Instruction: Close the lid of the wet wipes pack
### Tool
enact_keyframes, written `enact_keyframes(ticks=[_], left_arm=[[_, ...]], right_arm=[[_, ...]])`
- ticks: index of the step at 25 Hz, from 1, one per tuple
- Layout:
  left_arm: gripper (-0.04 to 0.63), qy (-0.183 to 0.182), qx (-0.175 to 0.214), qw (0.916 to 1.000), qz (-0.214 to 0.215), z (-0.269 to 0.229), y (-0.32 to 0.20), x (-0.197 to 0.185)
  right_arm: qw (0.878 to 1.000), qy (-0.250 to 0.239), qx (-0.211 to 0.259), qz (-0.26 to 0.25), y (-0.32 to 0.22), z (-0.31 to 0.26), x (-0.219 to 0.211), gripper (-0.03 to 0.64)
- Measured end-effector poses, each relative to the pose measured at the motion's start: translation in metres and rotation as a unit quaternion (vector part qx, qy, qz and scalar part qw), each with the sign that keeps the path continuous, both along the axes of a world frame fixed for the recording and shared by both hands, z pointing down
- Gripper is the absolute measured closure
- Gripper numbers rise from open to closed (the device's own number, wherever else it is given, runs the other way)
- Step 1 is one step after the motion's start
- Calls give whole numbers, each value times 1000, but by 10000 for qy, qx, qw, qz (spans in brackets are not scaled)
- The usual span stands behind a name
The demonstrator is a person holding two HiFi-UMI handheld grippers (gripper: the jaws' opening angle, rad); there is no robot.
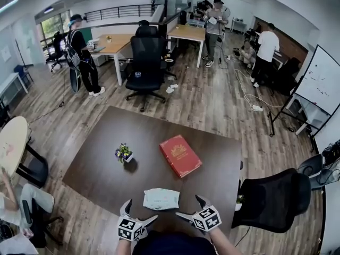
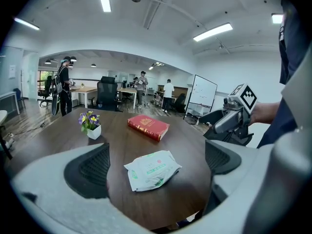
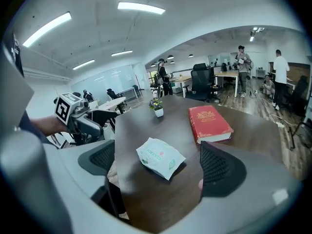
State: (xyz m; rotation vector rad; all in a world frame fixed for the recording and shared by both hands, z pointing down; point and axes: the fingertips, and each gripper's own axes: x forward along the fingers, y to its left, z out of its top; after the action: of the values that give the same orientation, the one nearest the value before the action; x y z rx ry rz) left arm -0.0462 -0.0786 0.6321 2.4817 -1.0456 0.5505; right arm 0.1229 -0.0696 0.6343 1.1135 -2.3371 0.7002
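Observation:
The wet wipes pack (image 1: 161,198), white with green print, lies flat on the dark brown table (image 1: 101,158) near its front edge, and its lid lies flat against it. It shows in the left gripper view (image 2: 152,169) and the right gripper view (image 3: 160,158) too. My left gripper (image 1: 142,213) hovers just left of the pack, open, nothing between its jaws. To the pack's right, my right gripper (image 1: 187,207) is raised off the table, jaws wide open and empty. Each gripper appears in the other's view: the right gripper (image 2: 234,123), the left gripper (image 3: 80,118).
A red book (image 1: 180,155) lies beyond the pack. A small potted plant with purple flowers (image 1: 124,153) stands to its left. A black office chair (image 1: 273,198) sits at the table's right edge. Several people stand far back in the office.

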Motion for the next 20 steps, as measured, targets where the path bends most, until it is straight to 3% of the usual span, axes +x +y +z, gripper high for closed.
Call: enact_keyframes(ticks=[20], left_arm=[[-5,7,-73,9999,80,6,17,9]], right_arm=[[9995,-165,-38,257,14,-1,18,60]])
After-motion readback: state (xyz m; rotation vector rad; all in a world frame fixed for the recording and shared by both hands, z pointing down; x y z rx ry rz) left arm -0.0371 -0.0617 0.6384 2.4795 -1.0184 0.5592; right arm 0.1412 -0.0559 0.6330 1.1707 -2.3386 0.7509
